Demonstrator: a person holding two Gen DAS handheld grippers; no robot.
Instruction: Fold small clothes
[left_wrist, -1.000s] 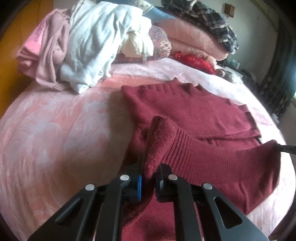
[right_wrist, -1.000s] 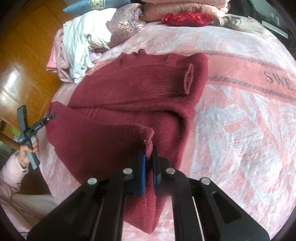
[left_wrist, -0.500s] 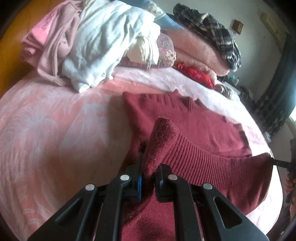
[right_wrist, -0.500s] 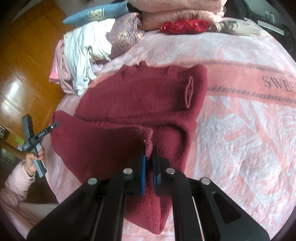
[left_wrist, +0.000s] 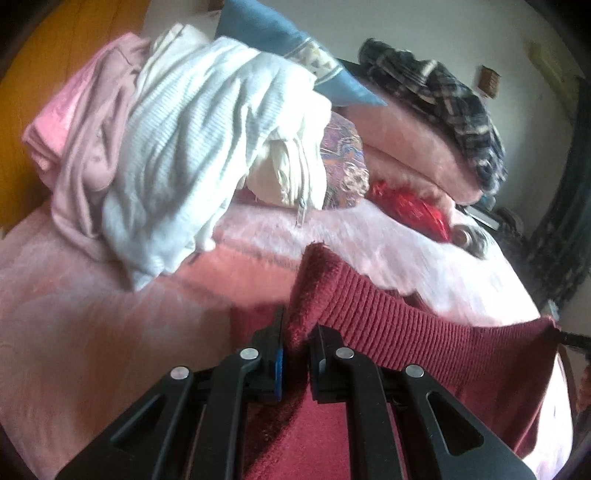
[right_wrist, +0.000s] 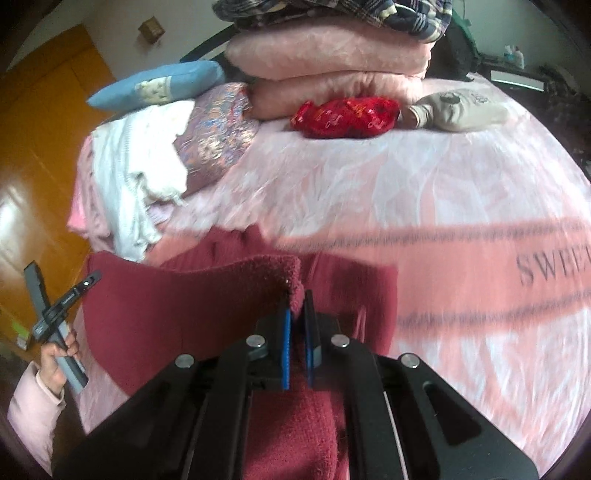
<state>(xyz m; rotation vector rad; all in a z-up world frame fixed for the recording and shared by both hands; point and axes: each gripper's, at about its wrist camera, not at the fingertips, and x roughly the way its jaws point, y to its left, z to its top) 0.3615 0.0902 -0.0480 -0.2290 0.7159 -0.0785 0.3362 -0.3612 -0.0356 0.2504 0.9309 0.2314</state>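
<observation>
A dark red knit sweater (left_wrist: 424, 343) lies on the pink bedspread. My left gripper (left_wrist: 298, 332) is shut on one corner of its ribbed hem and holds it raised. My right gripper (right_wrist: 295, 306) is shut on the other hem corner, and the sweater (right_wrist: 177, 306) hangs stretched between the two. In the right wrist view the left gripper (right_wrist: 88, 278) shows at the far left, held in a hand, pinching the sweater's corner. Most of the sweater's body under the lifted hem is hidden.
A heap of white and pink clothes (left_wrist: 177, 155) lies at the bed's far left. Behind it are a blue pillow (right_wrist: 155, 85), folded pink blankets (right_wrist: 332, 55) with a plaid garment (left_wrist: 443, 110) on top, a red bag (right_wrist: 343, 114) and a beige garment (right_wrist: 461, 107). Wooden floor (right_wrist: 33, 192) lies left.
Both grippers have carried the sweater's hem forward toward the collar end, folding it over the body. Less of the spread sweater shows and the clothes pile looks nearer.
</observation>
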